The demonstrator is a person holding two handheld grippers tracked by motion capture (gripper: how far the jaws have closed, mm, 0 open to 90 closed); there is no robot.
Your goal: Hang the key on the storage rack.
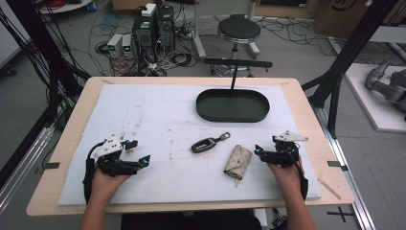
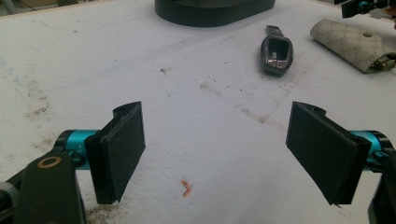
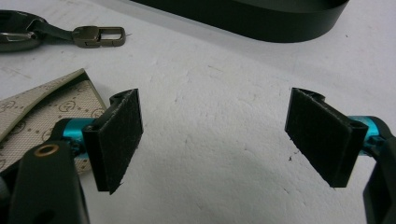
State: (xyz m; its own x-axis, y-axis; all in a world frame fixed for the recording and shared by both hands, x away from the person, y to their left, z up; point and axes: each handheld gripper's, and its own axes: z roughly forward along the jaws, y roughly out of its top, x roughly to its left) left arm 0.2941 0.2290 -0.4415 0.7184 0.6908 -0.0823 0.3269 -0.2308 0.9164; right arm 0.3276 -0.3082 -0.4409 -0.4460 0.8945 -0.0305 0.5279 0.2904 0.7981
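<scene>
Beige monogram-patterned key pouch (image 1: 238,162): lies flat on the white foam mat (image 1: 158,115), right of centre and near the person's edge, with a bit of metal poking from its near end. In the right gripper view one corner of it (image 3: 42,112) sits just behind and beside the left jaw; whether it touches that jaw cannot be told.

Right gripper (image 1: 261,152): held just to the right of the pouch, jaws spread wide with nothing between them but bare mat (seen best in the right gripper view (image 3: 212,140)). A grey three-cornered plate rides on top, and a cable trails back along the forearm.

Dark key fob (image 1: 205,144): rests on the mat just left of the pouch and a little farther from the person, apart from it. Its strap ends in a metal clasp (image 3: 98,36) pointing toward the tray. It also shows in the left gripper view (image 2: 276,51).

Black oval tray (image 1: 232,106): stands at the far side of the mat, beyond the fob and pouch, well apart from both.

Left gripper (image 1: 139,153): held low over the left part of the mat, well apart from fob and pouch, jaws wide apart and holding nothing (image 2: 215,154). A small orange scrap (image 2: 187,187) lies on the mat between them.

Wooden table (image 1: 72,139): carries the mat, its edge showing all round.
</scene>
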